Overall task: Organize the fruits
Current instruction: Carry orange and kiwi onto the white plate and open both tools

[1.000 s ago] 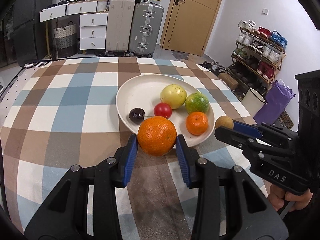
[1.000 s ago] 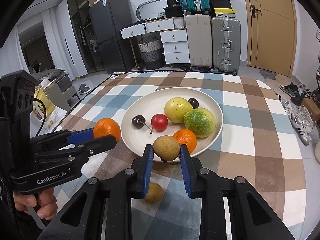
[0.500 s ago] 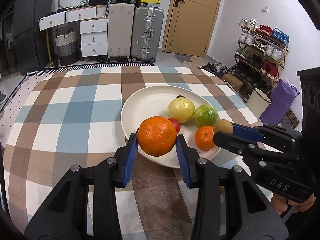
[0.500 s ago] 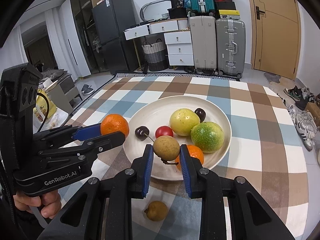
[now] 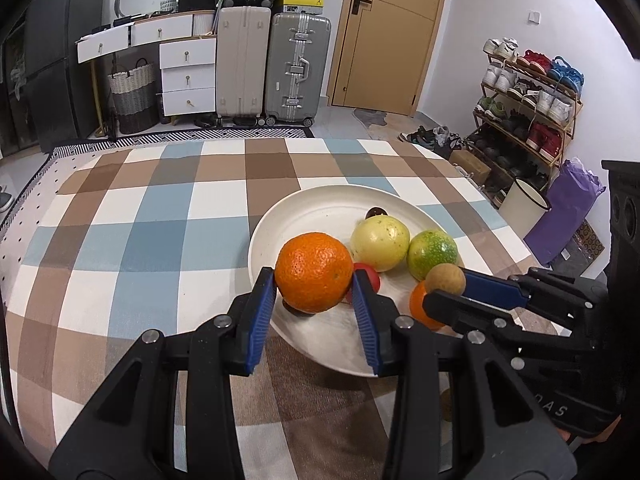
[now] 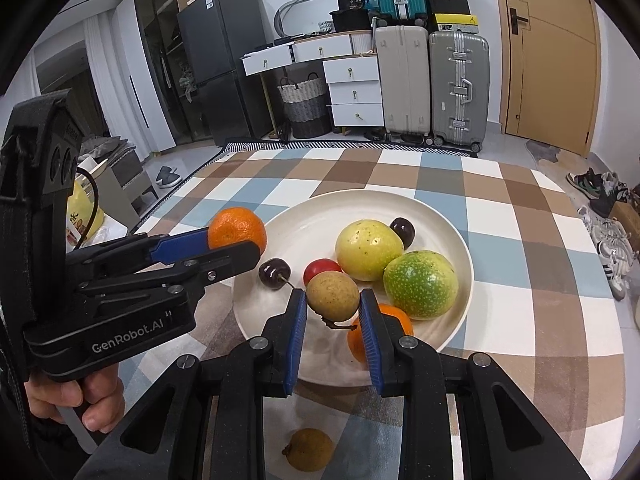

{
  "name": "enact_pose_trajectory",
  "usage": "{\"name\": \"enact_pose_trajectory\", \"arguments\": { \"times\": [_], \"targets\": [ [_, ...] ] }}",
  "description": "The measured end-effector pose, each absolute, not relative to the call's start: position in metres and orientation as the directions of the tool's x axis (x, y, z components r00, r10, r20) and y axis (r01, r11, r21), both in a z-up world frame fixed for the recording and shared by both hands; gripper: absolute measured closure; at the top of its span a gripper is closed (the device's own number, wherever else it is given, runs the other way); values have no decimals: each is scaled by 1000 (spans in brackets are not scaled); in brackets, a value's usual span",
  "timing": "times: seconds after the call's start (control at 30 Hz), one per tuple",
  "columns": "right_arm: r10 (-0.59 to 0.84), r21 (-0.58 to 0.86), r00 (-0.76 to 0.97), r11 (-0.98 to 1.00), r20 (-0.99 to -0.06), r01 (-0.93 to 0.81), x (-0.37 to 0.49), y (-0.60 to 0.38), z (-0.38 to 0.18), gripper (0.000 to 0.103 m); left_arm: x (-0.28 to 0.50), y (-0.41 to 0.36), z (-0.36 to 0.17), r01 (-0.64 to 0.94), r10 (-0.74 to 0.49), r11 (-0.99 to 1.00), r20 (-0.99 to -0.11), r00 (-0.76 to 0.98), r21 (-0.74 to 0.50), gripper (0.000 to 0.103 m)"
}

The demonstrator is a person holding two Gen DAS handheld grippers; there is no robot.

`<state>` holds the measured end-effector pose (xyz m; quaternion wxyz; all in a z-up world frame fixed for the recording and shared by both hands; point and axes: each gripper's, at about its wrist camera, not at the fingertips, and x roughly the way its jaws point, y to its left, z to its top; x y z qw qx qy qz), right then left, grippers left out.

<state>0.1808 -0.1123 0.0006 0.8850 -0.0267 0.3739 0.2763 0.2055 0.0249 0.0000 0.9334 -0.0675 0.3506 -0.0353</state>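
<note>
Fruit is held in both tools above the near part of the white plate point(image 6: 460, 240). A large orange point(image 5: 314, 272) is pinched between the blue pads of the left tool point(image 5: 314, 292), and a small brown longan-like fruit point(image 6: 333, 295) with a curled stem is pinched by the right tool point(image 6: 333, 308). In the right wrist view the plate lies at twelve o'clock from the right tool, directly under and beyond the held fruit, so only a lowering is judged necessary for the release. The orange is seen at about ten o'clock from the right tool, over the plate's left rim; a short inward shift is judged to be called for before it is set down. Neither fruit has a marked long axis.

On the plate a pale yellow fruit point(image 6: 369, 250), a speckled green fruit point(image 6: 420, 284), a small mandarin point(image 6: 394, 320), a red cherry tomato point(image 6: 320, 270) and two dark cherries point(image 6: 274, 274) are already gathered. A second brown fruit point(image 6: 308, 450) is left on the checked cloth of the counter point(image 6: 520, 220), at six o'clock beneath the right tool.

Compared with a second ago, both held fruits have been carried forward from the plate's near edge to positions over it, and the plate now appears closer in both views.
</note>
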Motion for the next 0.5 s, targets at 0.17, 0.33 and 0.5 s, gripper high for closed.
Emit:
{"name": "enact_pose_trajectory", "arguments": {
  "times": [0.17, 0.33, 0.5],
  "targets": [
    [464, 163, 571, 852, -677, -498, 187, -112, -2, 76, 219, 24, -6, 19, -108, 990, -659, 745, -141, 67],
    [456, 165, 576, 859, -678, -485, 190, -112, -4, 76, 227, 20, -15, 20, -104, 991, -672, 733, -132, 67],
    [451, 166, 577, 863, -681, -478, 193, -115, -5, 76, 229, 16, -18, 24, -104, 992, -679, 727, -126, 67]
  ]
}}
